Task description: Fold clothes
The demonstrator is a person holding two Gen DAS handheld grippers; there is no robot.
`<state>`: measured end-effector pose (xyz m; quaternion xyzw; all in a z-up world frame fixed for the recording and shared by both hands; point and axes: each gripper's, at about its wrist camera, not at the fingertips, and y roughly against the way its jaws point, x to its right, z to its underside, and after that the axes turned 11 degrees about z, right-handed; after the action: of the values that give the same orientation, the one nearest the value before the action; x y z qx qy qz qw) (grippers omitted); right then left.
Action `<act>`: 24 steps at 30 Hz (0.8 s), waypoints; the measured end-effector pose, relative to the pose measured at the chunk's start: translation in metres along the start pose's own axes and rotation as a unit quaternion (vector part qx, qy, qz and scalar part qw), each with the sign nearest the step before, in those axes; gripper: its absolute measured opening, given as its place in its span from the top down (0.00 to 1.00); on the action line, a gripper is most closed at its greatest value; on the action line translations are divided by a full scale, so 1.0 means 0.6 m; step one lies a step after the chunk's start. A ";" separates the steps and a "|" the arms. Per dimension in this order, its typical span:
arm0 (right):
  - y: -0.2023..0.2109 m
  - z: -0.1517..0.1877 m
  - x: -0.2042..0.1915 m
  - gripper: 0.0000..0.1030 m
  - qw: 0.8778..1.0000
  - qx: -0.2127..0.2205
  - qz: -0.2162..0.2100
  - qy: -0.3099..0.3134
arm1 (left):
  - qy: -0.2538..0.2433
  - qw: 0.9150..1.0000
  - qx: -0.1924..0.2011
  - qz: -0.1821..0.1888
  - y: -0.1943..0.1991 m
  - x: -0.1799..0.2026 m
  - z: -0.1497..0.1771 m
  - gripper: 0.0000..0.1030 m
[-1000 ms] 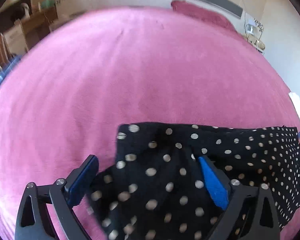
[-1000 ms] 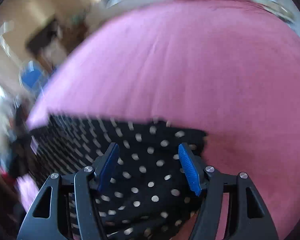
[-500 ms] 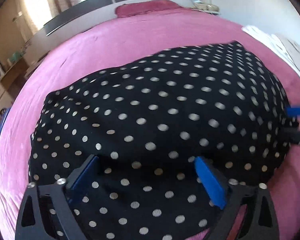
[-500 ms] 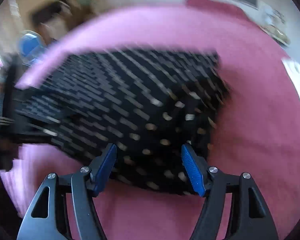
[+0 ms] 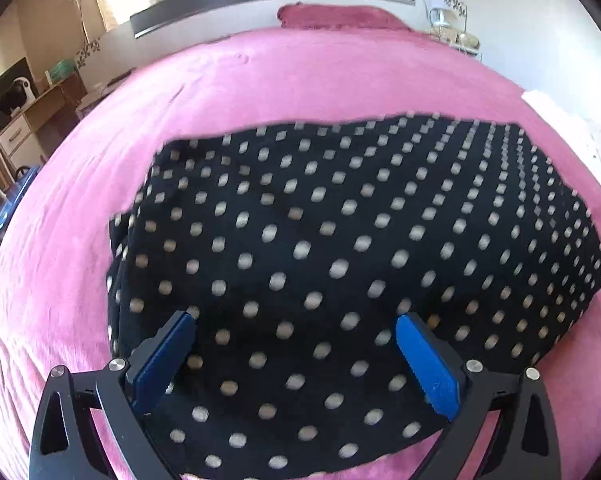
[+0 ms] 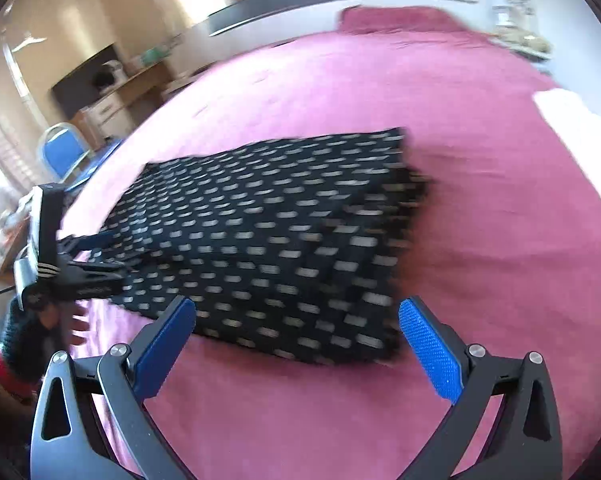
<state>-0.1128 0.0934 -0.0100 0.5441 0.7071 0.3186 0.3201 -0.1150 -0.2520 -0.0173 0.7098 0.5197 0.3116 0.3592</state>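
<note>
The left gripper point(image 5: 294, 354) hangs with its 2 blue pads spread wide, gripping nothing — the black polka-dot garment point(image 5: 340, 248) lies flat directly beneath and ahead of it on the pink bedspread point(image 5: 260, 80). The right gripper point(image 6: 296, 340) is likewise spread and empty, just short of the garment's near edge.

Black white-dotted fabric garment point(image 5: 340, 248), a second ago bunched low between both pairs of blue pads, now lies spread flat across pink plush bedspread point(image 5: 260, 80). Right gripper point(image 6: 296, 344) now sits back from it, pads wide apart over bare bedspread, near hem just beyond fingertips. Left gripper point(image 5: 296, 356) stays spread over near edge. Far edge now lies closer than half a second ago.
</note>
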 end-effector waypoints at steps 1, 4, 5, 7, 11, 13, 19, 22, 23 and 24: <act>-0.021 0.001 -0.002 0.00 1.000 -0.013 0.005 -0.003 | -0.005 1.000 -0.002 -0.001 0.005 -0.007 0.011 0.00; -0.075 0.028 0.054 0.00 0.994 -0.067 0.050 -0.074 | -0.018 1.000 0.004 0.005 0.026 -0.015 0.023 0.00; -0.076 0.040 0.075 0.00 0.992 -0.066 0.040 -0.100 | -0.021 1.000 0.017 0.014 0.033 -0.005 0.013 0.00; -0.048 0.046 0.093 0.00 0.991 -0.039 0.005 -0.127 | -0.032 0.998 0.044 0.043 0.051 0.021 -0.017 0.00; 0.001 0.035 0.086 0.00 0.989 0.014 -0.060 -0.133 | -0.073 0.986 0.047 0.140 0.054 0.114 -0.122 0.00; 0.010 0.017 0.063 0.00 0.990 0.040 -0.084 -0.110 | -0.101 0.980 0.030 0.171 0.032 0.178 -0.166 0.00; -0.036 0.028 0.025 0.00 0.990 0.006 -0.119 -0.079 | -0.244 0.967 -0.030 0.073 -0.102 0.338 -0.233 0.00; -0.048 0.034 0.043 0.00 0.986 0.003 -0.132 -0.103 | -0.251 0.967 -0.040 0.030 -0.159 0.326 -0.237 0.00; -0.051 0.035 0.049 0.00 0.984 0.003 -0.138 -0.111 | -0.235 0.971 -0.038 0.037 -0.169 0.322 -0.249 0.00; -0.053 0.035 0.050 0.00 0.984 0.002 -0.140 -0.112 | -0.218 0.975 -0.033 0.031 -0.172 0.312 -0.259 0.00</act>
<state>-0.1200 0.1185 -0.0514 0.4728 0.7366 0.2062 0.4374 -0.2449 -0.0221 -0.0054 0.7641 0.3964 0.1768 0.4772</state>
